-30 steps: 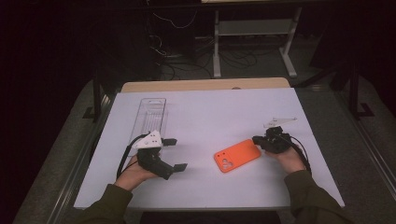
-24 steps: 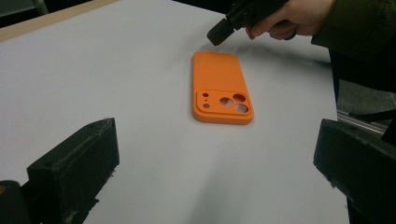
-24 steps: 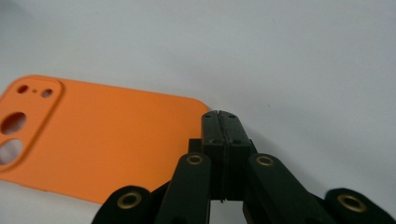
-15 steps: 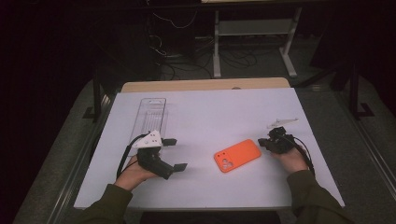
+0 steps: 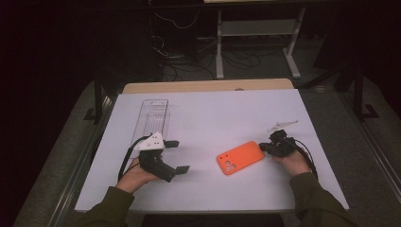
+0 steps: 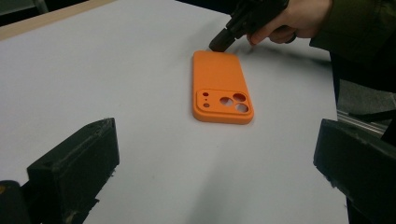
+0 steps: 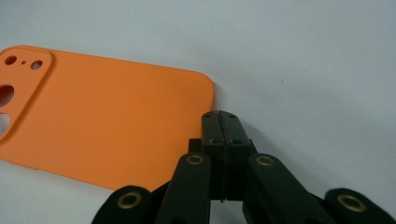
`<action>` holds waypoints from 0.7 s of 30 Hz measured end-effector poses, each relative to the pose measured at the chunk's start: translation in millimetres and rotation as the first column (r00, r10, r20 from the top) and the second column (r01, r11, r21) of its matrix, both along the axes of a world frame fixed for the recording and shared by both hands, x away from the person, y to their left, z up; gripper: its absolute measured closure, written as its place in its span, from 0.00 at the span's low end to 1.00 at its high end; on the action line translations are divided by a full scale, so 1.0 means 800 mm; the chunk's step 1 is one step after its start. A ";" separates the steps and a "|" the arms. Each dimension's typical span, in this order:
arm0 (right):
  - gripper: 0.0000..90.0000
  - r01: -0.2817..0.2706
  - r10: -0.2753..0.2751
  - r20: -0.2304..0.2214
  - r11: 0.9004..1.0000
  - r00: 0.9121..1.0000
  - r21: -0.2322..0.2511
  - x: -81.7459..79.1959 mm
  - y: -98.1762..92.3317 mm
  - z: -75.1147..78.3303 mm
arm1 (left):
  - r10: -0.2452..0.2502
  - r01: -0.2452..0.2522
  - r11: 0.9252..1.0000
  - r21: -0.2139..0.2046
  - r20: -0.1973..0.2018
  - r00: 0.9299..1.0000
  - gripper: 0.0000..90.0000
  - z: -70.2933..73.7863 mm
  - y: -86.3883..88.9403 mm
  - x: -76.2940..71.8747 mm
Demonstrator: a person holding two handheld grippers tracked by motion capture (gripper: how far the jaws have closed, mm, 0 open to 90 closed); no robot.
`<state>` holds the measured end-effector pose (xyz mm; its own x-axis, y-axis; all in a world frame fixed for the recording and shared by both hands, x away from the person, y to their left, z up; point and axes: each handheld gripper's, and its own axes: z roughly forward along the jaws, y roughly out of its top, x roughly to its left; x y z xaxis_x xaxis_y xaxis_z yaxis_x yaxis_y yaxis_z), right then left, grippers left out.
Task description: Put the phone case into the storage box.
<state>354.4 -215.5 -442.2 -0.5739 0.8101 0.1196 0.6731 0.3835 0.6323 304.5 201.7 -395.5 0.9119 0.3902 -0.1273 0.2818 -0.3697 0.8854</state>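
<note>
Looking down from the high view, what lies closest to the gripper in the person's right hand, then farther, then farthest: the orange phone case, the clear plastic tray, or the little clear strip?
From the right gripper:
1. Orange rubbery phone case, just at its closed tips, toward the table's middle.
2. Small clear plastic strip, a little beyond it, toward the far edge.
3. Long clear plastic tray, farthest, across the table's white top above the left gripper.

From my remote seat I saw a clear plastic tray point(image 5: 154, 115) lying lengthwise on the white counter point(image 5: 217, 118), toward its far left. A small clear piece point(image 5: 283, 125) lay near the right edge. Beyond the counter stood a metal shelf frame point(image 5: 257, 33) and tangled cables point(image 5: 175, 52) on the dark floor
</note>
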 end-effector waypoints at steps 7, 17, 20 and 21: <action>0.98 -0.017 0.017 -0.004 1.000 1.000 0.013 0.000 0.002 0.001 | -0.001 0.001 1.000 0.000 -0.001 1.000 0.00 0.000 0.000 0.000; 0.98 -0.049 0.050 -0.019 0.998 0.999 0.039 -0.004 0.016 0.002 | 0.003 -0.003 1.000 -0.003 -0.004 1.000 0.00 0.000 0.000 0.000; 0.98 -0.062 0.062 -0.013 0.997 0.998 0.040 -0.004 0.018 0.002 | 0.000 0.000 1.000 -0.002 0.001 1.000 0.00 0.000 0.000 0.001; 0.98 -0.064 0.064 -0.017 0.997 0.998 0.046 -0.005 0.021 0.002 | 0.001 -0.001 1.000 -0.003 0.000 1.000 0.00 0.000 0.000 0.000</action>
